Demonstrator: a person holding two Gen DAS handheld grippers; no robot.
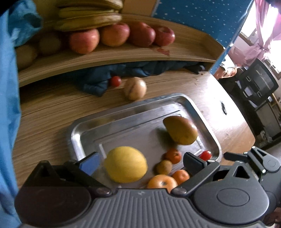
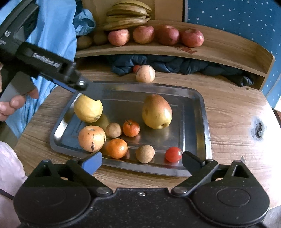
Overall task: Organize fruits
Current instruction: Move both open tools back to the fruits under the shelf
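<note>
Tray [image 2: 196,98]: set centrally on the table as the collection point.
Mango [image 2: 156,112]: laid inside the tray, apart from the lemon [image 2: 87,108].
Left gripper [image 1: 140,163]: jaws spread above the lemon, nothing gripped.
Right gripper [image 2: 142,163]: jaws spread, empty, over the tray's near rim.

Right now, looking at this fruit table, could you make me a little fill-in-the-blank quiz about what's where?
1. Most of the fruit lies on a metal ____.
2. The four apples sit in a row on the wooden ____.
3. The bananas lie ____ the apples.
4. The number of oranges on the tray is ____.

Missing words: tray; shelf; above; two
</note>
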